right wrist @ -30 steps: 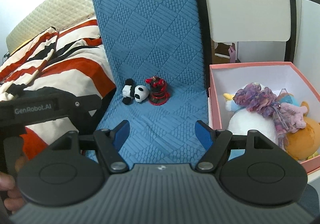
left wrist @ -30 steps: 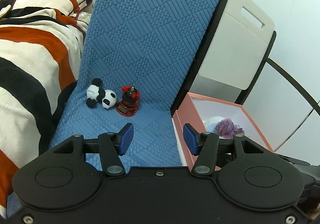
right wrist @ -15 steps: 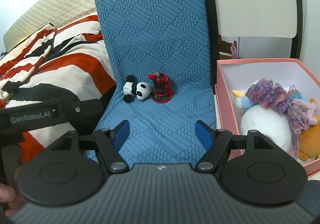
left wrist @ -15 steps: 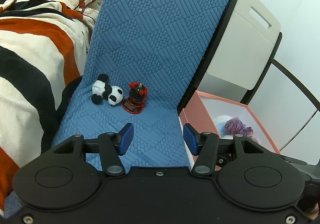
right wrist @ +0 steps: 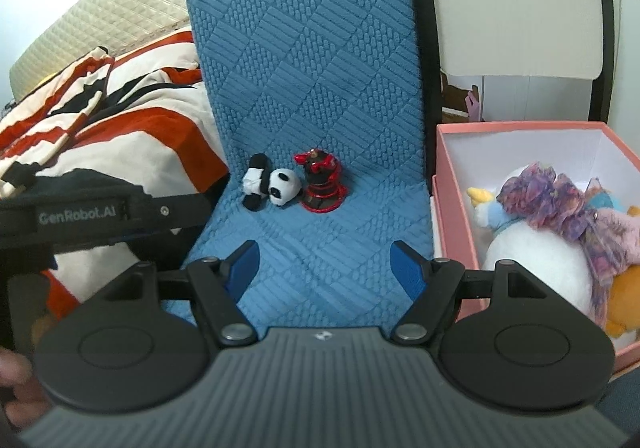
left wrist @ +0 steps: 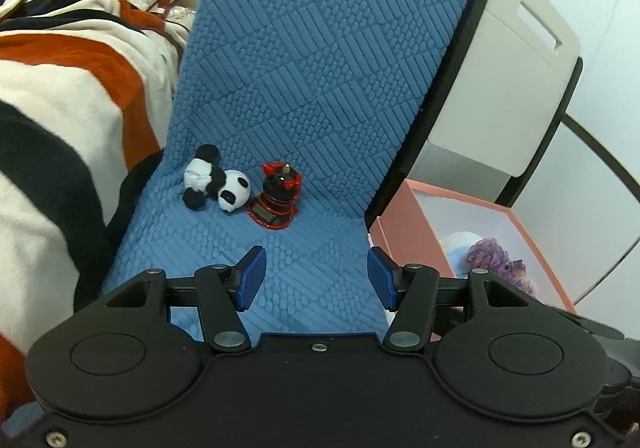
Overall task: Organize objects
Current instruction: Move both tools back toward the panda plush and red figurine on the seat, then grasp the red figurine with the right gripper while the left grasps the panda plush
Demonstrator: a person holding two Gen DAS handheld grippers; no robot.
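A small plush panda [left wrist: 216,179] [right wrist: 271,185] lies on its side on the blue seat cushion [left wrist: 304,248] [right wrist: 328,260], touching a red and black figurine [left wrist: 276,201] [right wrist: 322,183] that stands to its right. Both sit near the crease of the seat back. My left gripper [left wrist: 316,280] is open and empty over the seat's front, short of the toys. My right gripper [right wrist: 324,268] is open and empty, also short of them. A pink box [left wrist: 404,232] [right wrist: 452,207] beside the seat holds a white unicorn plush [right wrist: 536,244] and an orange plush [right wrist: 628,288].
A striped orange, black and white blanket [left wrist: 60,107] [right wrist: 132,135] lies left of the seat. A white panel with a handle slot [left wrist: 516,79] stands behind the box. The left gripper's body [right wrist: 80,215] shows at the left of the right wrist view.
Both grippers have moved forward and a little left toward the toys, which now look larger. The box has slid toward the right edge of both views. Both jaws stay open.
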